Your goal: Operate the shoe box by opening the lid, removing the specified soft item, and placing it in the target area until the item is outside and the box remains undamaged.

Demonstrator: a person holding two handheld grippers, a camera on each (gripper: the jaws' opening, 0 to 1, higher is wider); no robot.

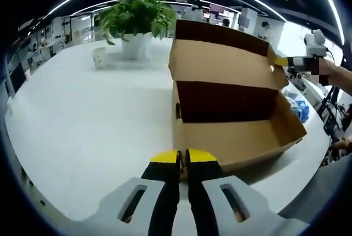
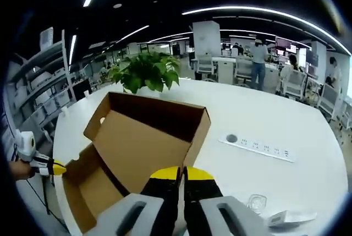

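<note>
A brown cardboard shoe box lies open on the white table, its lid standing up behind it. The inside is dark with shadow. My left gripper is shut, its yellow tips against the box's near outer wall. My right gripper is shut on the edge of the lid. In the left gripper view the right gripper sits at the lid's side flap. In the right gripper view the left gripper touches the box's end at the far left.
A potted plant and a paper cup stand behind the box. On the table's other side are a white power strip and a clear plastic piece. Blue items lie past the box. People stand far back.
</note>
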